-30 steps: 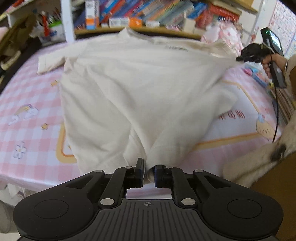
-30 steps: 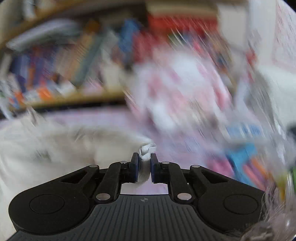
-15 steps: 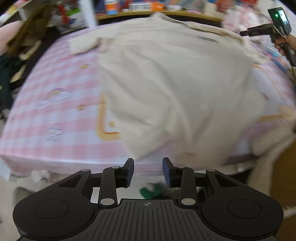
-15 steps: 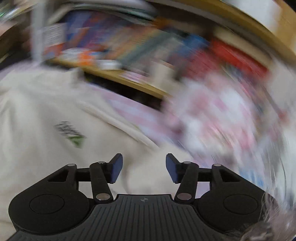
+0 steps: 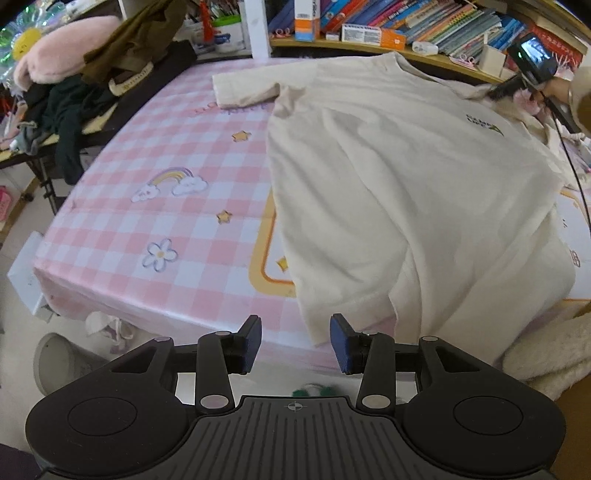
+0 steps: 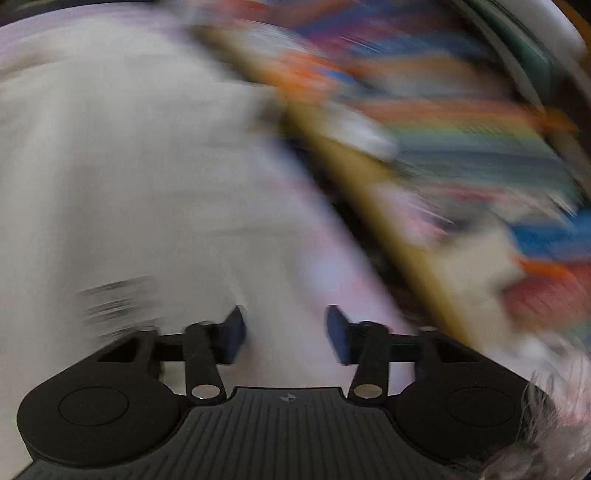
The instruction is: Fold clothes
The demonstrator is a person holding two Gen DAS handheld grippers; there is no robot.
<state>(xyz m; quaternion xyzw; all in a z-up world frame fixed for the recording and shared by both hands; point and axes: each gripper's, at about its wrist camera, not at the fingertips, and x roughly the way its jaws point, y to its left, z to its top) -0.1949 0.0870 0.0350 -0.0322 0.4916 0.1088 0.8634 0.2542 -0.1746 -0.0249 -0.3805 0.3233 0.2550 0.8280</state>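
Note:
A cream long-sleeved shirt [image 5: 399, 177] lies spread on the pink checked tablecloth [image 5: 177, 184], chest logo up, one sleeve [image 5: 243, 86] stretched to the far left. My left gripper [image 5: 295, 345] hangs open just off the near table edge, beside the shirt's hem corner, holding nothing. The right gripper [image 5: 517, 83] shows far right over the shirt's shoulder, held by a hand. In the blurred right wrist view, that gripper [image 6: 284, 332] is open above the cream shirt [image 6: 110, 166], nothing between its pads.
A bookshelf [image 5: 406, 26] full of books runs along the table's far edge. Dark clothes [image 5: 74, 99] and a pink plush [image 5: 62, 48] pile up on a stand at the left. A fluffy cream sleeve [image 5: 546, 354] sits at lower right. Floor clutter lies below the table edge.
Both grippers were shut on the shirt a second ago and have let go. The shirt has settled flat on the table. The left gripper drew back; the right one is swinging fast.

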